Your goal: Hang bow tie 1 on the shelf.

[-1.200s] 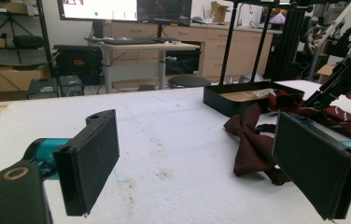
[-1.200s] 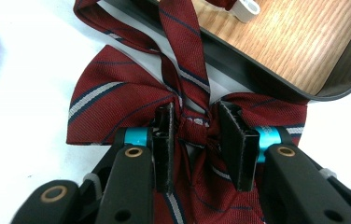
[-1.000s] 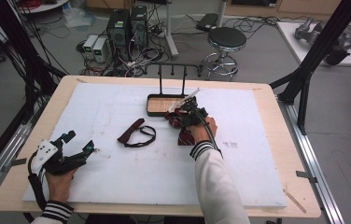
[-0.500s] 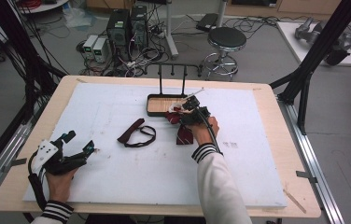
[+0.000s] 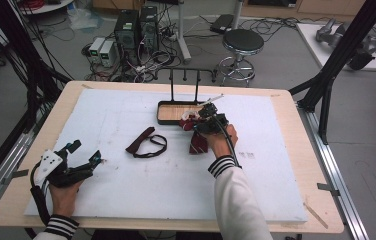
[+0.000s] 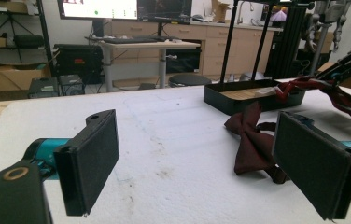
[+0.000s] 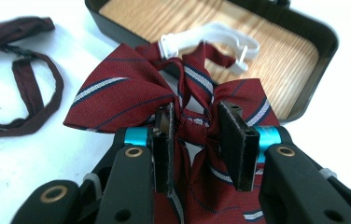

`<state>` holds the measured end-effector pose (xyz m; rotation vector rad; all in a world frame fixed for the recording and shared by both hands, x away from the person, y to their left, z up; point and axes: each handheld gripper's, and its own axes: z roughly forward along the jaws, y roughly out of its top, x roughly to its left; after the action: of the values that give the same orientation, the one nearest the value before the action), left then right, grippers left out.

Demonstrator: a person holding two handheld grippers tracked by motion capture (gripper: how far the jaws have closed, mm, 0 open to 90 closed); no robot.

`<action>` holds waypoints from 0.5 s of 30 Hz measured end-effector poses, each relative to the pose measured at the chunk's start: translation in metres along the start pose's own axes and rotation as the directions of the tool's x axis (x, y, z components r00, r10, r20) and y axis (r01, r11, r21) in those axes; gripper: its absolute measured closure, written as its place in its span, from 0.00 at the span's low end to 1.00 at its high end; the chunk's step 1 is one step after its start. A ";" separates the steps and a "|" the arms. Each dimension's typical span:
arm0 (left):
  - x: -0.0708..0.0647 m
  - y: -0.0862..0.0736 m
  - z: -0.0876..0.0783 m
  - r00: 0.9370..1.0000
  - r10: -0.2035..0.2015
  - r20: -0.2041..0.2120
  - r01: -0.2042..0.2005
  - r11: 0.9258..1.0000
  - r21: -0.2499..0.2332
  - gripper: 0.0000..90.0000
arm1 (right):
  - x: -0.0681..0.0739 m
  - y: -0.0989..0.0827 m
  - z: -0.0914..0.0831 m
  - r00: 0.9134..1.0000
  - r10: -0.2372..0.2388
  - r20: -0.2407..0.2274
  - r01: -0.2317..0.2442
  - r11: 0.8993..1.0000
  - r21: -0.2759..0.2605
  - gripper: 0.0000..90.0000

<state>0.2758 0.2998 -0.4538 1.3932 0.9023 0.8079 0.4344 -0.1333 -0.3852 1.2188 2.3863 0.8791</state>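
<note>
text: none legible | labels: none | numbers: none

The white mat on the counter [image 5: 126, 200] lies bare along the whole near edge between the two forearms, and bare again toward the right edge and the near right corner, so a gripper can pass there freely. Toward the far edge, near its middle, the black tray [image 5: 168, 106] stands with its upright rack [image 5: 185, 82] rising behind it; a reach across that spot from the near side meets the rack's posts. The striped bow tie [image 7: 117, 100] drapes just in front of the tray, its white strap [image 7: 211, 39] over the tray's rim. The dark bow tie [image 5: 146, 142] lies left of it, well apart from the left gripper [image 5: 83, 152], with open mat between them.
</note>
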 end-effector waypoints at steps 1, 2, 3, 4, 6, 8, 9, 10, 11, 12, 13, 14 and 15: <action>0.000 0.000 0.000 1.000 0.000 0.000 0.000 1.000 0.001 0.17 | 0.000 0.001 -0.004 1.000 -0.008 0.009 0.008 1.000 -0.026 0.75; 0.000 0.000 0.000 1.000 0.000 0.000 0.000 1.000 0.001 0.17 | 0.000 0.001 -0.004 1.000 -0.008 0.009 0.008 1.000 -0.026 0.75; 0.000 0.000 0.000 1.000 0.000 0.000 0.000 1.000 0.000 0.17 | 0.001 0.001 -0.006 1.000 -0.010 0.014 0.011 0.999 -0.040 0.75; 0.000 0.000 0.000 1.000 0.000 0.000 0.000 1.000 0.000 0.17 | 0.001 0.002 -0.009 1.000 -0.013 0.020 0.014 0.998 -0.062 0.75; 0.000 0.000 0.000 1.000 0.000 0.000 0.000 1.000 -0.001 0.17 | 0.001 0.003 -0.013 0.999 -0.021 0.028 0.023 0.995 -0.097 0.75; 0.000 0.000 0.000 1.000 0.000 0.000 0.000 1.000 0.000 0.17 | 0.000 0.004 -0.017 0.999 -0.028 0.035 0.032 0.990 -0.136 0.75; 0.000 0.000 0.000 1.000 -0.001 0.001 0.001 1.000 -0.001 0.17 | 0.000 0.004 -0.019 0.999 -0.028 0.039 0.034 0.988 -0.148 0.75; 0.000 0.000 0.000 1.000 0.000 0.000 0.000 1.000 0.000 0.17 | 0.000 0.004 -0.020 0.998 -0.034 0.045 0.041 0.986 -0.162 0.75; 0.000 0.000 0.000 1.000 0.000 0.000 0.000 1.000 0.000 0.17 | 0.000 0.005 -0.022 0.998 -0.038 0.055 0.047 0.984 -0.174 0.75; 0.000 0.000 0.000 1.000 -0.001 0.001 0.001 1.000 -0.001 0.17 | 0.001 0.005 -0.023 0.997 -0.040 0.061 0.050 0.982 -0.184 0.75; 0.000 0.000 0.000 1.000 0.000 0.000 0.000 1.000 -0.001 0.17 | 0.001 0.005 -0.025 0.997 -0.042 0.065 0.054 0.979 -0.196 0.75; 0.000 0.000 0.000 1.000 0.000 0.000 0.000 1.000 -0.001 0.17 | 0.001 0.005 -0.026 0.997 -0.043 0.072 0.057 0.977 -0.207 0.75; 0.000 0.000 0.000 1.000 -0.001 0.001 0.001 1.000 -0.001 0.17 | 0.001 0.006 -0.027 0.996 -0.044 0.075 0.059 0.974 -0.218 0.75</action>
<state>0.2758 0.2999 -0.4538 1.3917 0.9018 0.8065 0.4228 -0.1404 -0.3607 1.0789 2.1881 1.0359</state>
